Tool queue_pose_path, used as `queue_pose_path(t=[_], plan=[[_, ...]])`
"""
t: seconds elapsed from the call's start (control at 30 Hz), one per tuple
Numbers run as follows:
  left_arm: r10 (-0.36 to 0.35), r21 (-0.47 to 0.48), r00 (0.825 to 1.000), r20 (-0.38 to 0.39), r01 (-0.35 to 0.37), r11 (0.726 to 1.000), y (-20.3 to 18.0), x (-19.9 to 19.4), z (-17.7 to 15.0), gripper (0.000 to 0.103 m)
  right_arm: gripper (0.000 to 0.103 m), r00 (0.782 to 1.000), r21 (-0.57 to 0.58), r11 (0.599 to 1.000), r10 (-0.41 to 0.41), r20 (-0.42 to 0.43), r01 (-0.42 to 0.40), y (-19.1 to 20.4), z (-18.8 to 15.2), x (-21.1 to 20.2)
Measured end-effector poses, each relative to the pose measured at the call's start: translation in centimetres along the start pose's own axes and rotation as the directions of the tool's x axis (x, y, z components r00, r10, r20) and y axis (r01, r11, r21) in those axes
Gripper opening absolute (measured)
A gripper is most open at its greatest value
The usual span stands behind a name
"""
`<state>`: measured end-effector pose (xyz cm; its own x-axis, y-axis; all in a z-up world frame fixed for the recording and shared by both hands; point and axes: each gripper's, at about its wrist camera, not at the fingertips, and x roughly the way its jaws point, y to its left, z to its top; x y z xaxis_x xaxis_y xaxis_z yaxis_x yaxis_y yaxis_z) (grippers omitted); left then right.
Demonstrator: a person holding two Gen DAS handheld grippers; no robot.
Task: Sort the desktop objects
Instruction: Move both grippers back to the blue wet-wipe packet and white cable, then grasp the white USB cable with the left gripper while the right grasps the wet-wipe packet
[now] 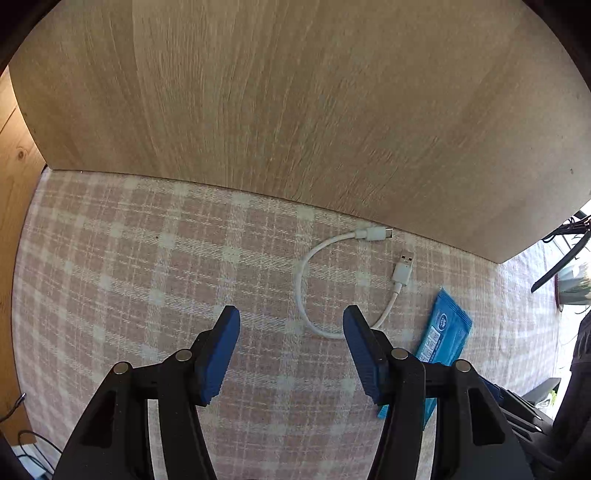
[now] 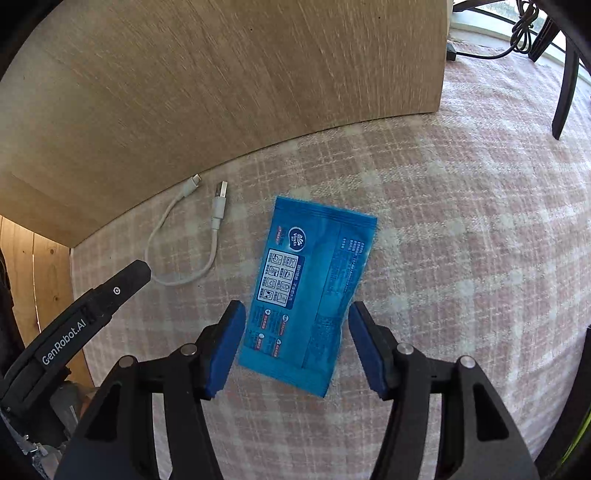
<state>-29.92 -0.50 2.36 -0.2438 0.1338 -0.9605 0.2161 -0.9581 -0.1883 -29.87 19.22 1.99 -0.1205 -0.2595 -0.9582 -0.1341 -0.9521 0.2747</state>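
Note:
A blue wet-wipe packet [image 2: 306,280] lies flat on the pink checked cloth [image 2: 461,240]. My right gripper [image 2: 295,310] hangs over its near half, a blue pad on either side of it. The jaws are open and the pads do not press on it. A short white USB cable [image 2: 218,208] lies in a loop to the packet's left. In the left wrist view my left gripper [image 1: 291,314] stands open over bare cloth [image 1: 147,277]. The cable [image 1: 298,280] curves just beyond its right finger, and the packet [image 1: 447,332] shows behind that finger.
A tall wooden panel [image 1: 295,110] stands along the far edge of the cloth, right behind the cable's plugs. The left gripper's black body [image 2: 92,306] reaches in at the left of the right wrist view. A dark chair leg [image 2: 565,92] and black cords [image 2: 524,22] are at the far right.

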Motion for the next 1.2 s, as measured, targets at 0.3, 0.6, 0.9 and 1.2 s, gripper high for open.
queue_pose_path(t=[0.3,0.6,0.9,1.2], plan=[[0.022,-0.004,1.0,0.0,-0.022,1.0,-0.2,2.0,0.4,0.03,0.073,0.995,0.009,0.995,-0.097,-0.004,0.097,1.9,0.6,1.7],[0.048,-0.006,0.999,0.019,-0.048,0.999,1.3,2.0,-0.1,0.004,0.038,0.982,-0.204,0.961,-0.19,-0.008,0.185,2.0,-0.8,1.3],[0.035,0.006,0.998,0.044,-0.035,0.999,1.6,-0.1,-3.4,0.003,0.016,0.995,-0.165,0.984,-0.078,-0.058,0.068,-4.2,-2.7,-0.5],[0.035,0.079,0.991,0.126,-0.045,0.996,-0.6,-6.3,-7.9,0.003,0.009,1.0,-0.154,0.988,-0.007,0.01,0.009,-9.5,-8.0,-6.2]])
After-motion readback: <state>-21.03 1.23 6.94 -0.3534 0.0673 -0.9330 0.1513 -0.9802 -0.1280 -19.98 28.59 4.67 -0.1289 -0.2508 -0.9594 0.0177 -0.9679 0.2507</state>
